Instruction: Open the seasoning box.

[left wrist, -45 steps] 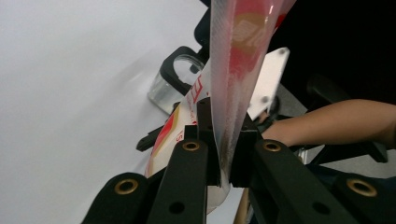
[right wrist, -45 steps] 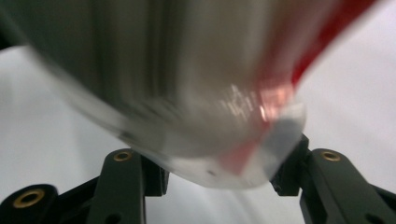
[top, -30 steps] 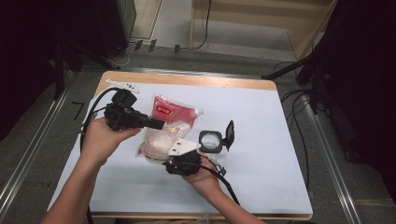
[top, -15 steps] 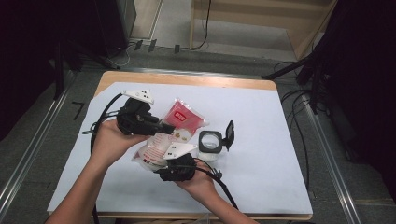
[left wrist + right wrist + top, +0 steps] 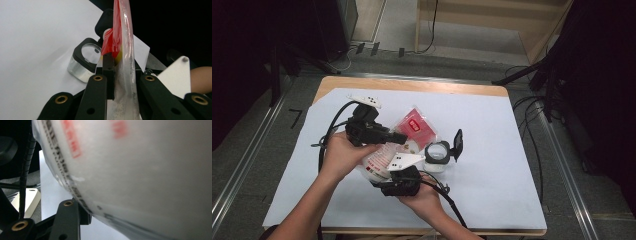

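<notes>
Plastic bag (image 5: 404, 142) w/ red-and-white print is held up off the white sheet (image 5: 492, 165), near table centre, between both grippers. In left gripper view the bag (image 5: 125, 50) is seen edge-on, clear film w/ a red part at top, running up between the black jaws; the jaws are pressed against it from both sides, i.e. gripping the bag. They have just been closing slightly, bag between them.

Left gripper (image 5: 399, 137) is seen in high view pointing to the right, at the bag's upper part. Right gripper (image 5: 399, 172) sits below it, at the bag's near end. In right gripper view the bag (image 5: 140, 170) lies close against the lens, w/ black and red lettering; whether those jaws clamp it cannot be told.

Just right of the bag: small clear jar (image 5: 437, 156) w/ black flip lid (image 5: 457, 143) standing open, resting on the sheet; also seen in left gripper view (image 5: 82, 62).
</notes>
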### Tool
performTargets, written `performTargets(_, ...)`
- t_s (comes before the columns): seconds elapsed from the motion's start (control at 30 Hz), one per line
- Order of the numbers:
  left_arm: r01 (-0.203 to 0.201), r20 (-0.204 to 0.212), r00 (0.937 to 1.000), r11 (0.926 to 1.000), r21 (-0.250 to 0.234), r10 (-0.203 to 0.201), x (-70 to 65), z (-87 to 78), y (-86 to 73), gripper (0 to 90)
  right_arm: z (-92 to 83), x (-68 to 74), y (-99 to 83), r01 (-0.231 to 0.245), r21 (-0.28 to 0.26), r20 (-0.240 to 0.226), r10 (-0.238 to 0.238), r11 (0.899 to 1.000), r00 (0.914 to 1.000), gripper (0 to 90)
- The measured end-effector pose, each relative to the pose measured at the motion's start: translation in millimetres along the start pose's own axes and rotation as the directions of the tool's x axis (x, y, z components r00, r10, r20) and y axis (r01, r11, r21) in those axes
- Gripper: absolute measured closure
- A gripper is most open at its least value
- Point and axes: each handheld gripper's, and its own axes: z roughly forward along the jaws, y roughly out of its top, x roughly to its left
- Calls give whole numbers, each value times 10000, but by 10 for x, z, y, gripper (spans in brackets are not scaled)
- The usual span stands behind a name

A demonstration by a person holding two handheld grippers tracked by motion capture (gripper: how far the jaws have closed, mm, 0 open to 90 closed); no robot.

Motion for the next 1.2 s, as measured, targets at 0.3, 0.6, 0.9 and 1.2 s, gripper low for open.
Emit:
performTargets(0.3,161,-255,9996,9996,240,-155,-60,80,15,798,18,55,-12,-346,-87,77,346,9994,9994,510)
performTargets(0.6,153,-167,9998,9967,803,-140,-25,143,20,810,25,82,-58,-416,73,179,415,9991,9990,582)
performTargets(0.9,-4,-109,9999,9937,1120,16,9,167,68,820,-6,74,-48,-650,59,54,650,9979,9979,601)
performTargets(1.2,1079,298,9932,9866,1225,-1123,102,263,104,836,-37,102,-18,-917,-1,62,917,9958,9958,604)
